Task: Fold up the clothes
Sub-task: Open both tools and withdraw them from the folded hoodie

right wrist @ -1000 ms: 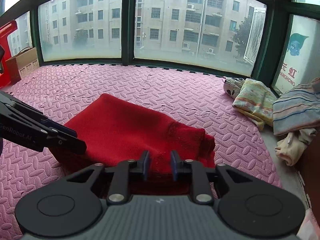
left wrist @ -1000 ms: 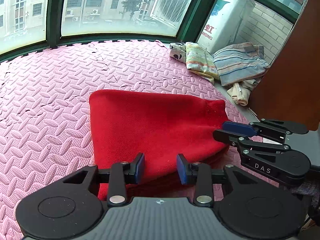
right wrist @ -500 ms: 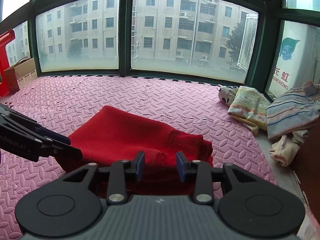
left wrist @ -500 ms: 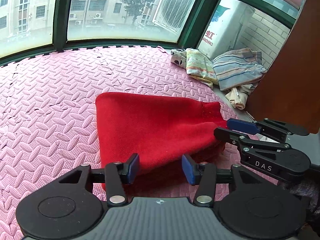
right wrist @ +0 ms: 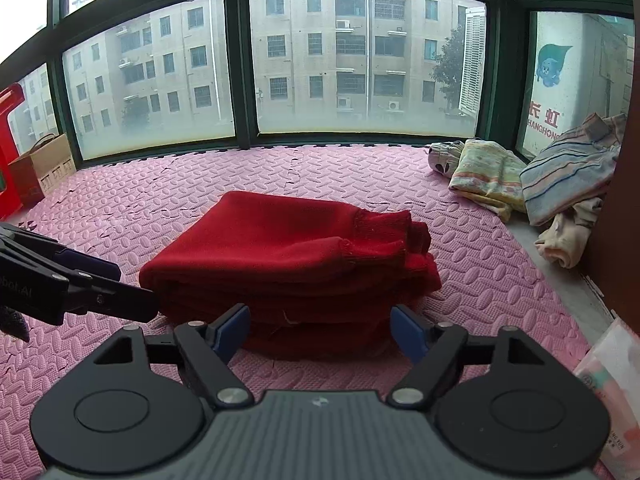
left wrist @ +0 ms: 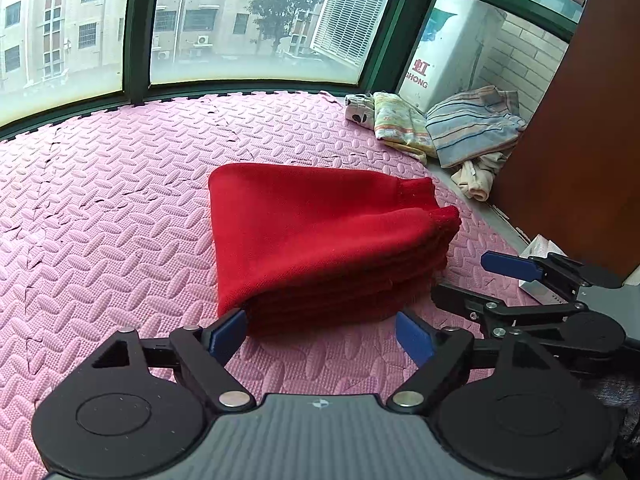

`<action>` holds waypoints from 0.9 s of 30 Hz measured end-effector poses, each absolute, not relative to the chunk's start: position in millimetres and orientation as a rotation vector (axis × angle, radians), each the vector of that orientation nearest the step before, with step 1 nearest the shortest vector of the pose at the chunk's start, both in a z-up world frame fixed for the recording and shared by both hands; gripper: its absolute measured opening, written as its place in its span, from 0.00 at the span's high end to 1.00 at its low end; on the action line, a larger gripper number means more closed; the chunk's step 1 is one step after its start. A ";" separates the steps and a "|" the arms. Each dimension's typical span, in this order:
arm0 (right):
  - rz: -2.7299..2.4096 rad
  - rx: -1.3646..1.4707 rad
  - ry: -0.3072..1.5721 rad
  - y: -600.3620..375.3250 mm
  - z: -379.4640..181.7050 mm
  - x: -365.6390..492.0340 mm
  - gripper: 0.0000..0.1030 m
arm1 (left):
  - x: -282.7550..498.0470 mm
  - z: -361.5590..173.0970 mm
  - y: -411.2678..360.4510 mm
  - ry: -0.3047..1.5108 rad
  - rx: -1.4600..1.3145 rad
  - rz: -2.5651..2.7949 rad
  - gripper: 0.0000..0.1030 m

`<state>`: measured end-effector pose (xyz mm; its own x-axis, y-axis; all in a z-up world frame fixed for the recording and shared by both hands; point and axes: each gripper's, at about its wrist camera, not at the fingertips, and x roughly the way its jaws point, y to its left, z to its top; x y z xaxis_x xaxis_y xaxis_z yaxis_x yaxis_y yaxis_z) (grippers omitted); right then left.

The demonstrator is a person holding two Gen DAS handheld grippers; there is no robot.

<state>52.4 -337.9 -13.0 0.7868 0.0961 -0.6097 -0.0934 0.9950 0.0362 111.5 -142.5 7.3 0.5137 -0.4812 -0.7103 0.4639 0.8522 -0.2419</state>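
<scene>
A red knit garment [left wrist: 320, 240] lies folded in a thick stack on the pink foam mat [left wrist: 100, 200]; it also shows in the right wrist view [right wrist: 288, 256], ribbed cuffs at its right end. My left gripper [left wrist: 320, 336] is open and empty, just in front of the stack's near edge. My right gripper [right wrist: 320, 332] is open and empty, also just in front of the stack. The right gripper shows in the left wrist view [left wrist: 520, 280] at the right; the left gripper shows in the right wrist view [right wrist: 80, 284] at the left.
A pile of other clothes [left wrist: 448, 128] lies at the mat's far right corner, also in the right wrist view [right wrist: 532, 180]. A brown wooden panel [left wrist: 580, 140] stands on the right. A cardboard box [right wrist: 44, 164] and a red object [right wrist: 10, 152] sit at the far left. A tissue pack [right wrist: 612, 380] lies near right.
Both grippers have opened wide, let go of the red garment and pulled back from it. The garment now lies as a folded stack on the mat.
</scene>
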 end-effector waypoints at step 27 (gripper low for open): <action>0.027 0.009 0.589 -302.4 -14.6 -10.5 0.00 | 46.3 15.8 -120.7 0.745 0.023 -0.460 0.00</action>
<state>-10.5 -302.4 -14.6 0.8313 0.0276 -0.5551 -0.0226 0.9996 0.0159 46.3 -120.7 15.8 0.6410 -0.3952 -0.6579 0.4110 0.9007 -0.1407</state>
